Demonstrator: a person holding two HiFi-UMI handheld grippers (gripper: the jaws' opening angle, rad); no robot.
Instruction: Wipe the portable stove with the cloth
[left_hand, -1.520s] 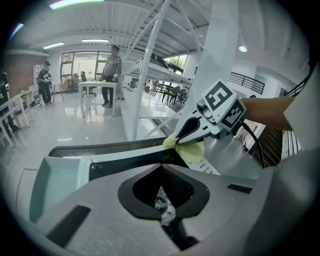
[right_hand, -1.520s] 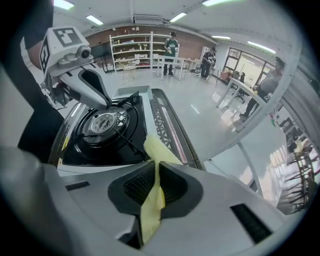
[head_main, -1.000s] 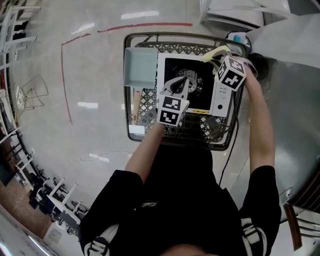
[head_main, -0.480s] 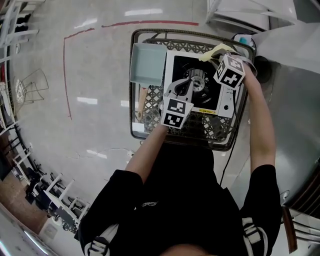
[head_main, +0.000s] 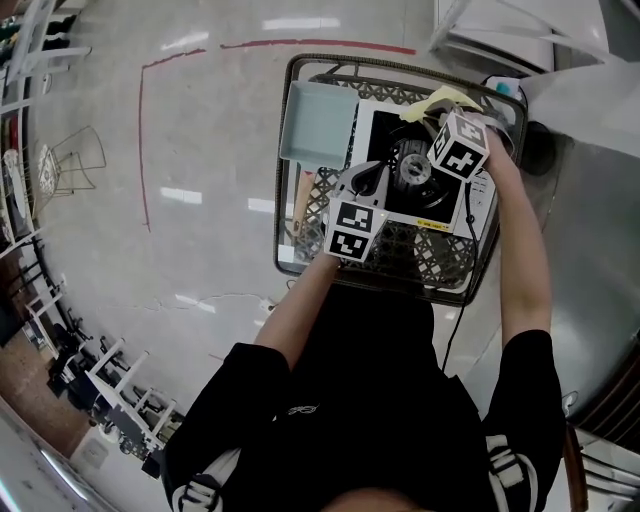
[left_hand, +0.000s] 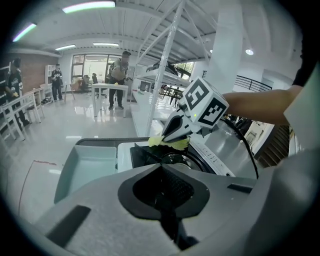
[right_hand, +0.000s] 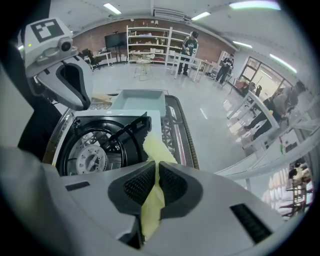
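Yellow cloth (right_hand: 153, 197) is pinched between the right gripper's (right_hand: 154, 170) jaws, which stand narrow and clamp on it. A strip trails back behind the pads. The free end sticks out ahead of the tips.

Right gripper points steeply down. Just ahead of its tips, the cloth end lies over the rim of the stove's (right_hand: 75, 131) black top. Cannot tell whether it presses on the surface. Burner (right_hand: 92, 160) sits below and to the left of these jaws. A pale tray (right_hand: 137, 102) lies further ahead, beyond the stove.

Left gripper (left_hand: 162, 172): jaws together, nothing between the pads. The stove (left_hand: 150, 155) is directly ahead of its tips and the tray (left_hand: 82, 167) ahead to its left. The right gripper (left_hand: 175, 134) is ahead and above, with the cloth (left_hand: 167, 142) hanging from it at the stove's far edge.

Head view: both grippers are over the stove (head_main: 385, 140), which sits on a wire table (head_main: 415, 250).
- Left gripper (head_main: 365, 178) is over the stove's near-left part, with the burner (head_main: 418, 168) just to its right.
- Right gripper (head_main: 440, 125) is at the far right corner, with the cloth (head_main: 440, 100) spilling beyond its tips.
- The tray (head_main: 315, 122) is to the left gripper's far left, beside the stove.
- The two grippers are near each other but apart.
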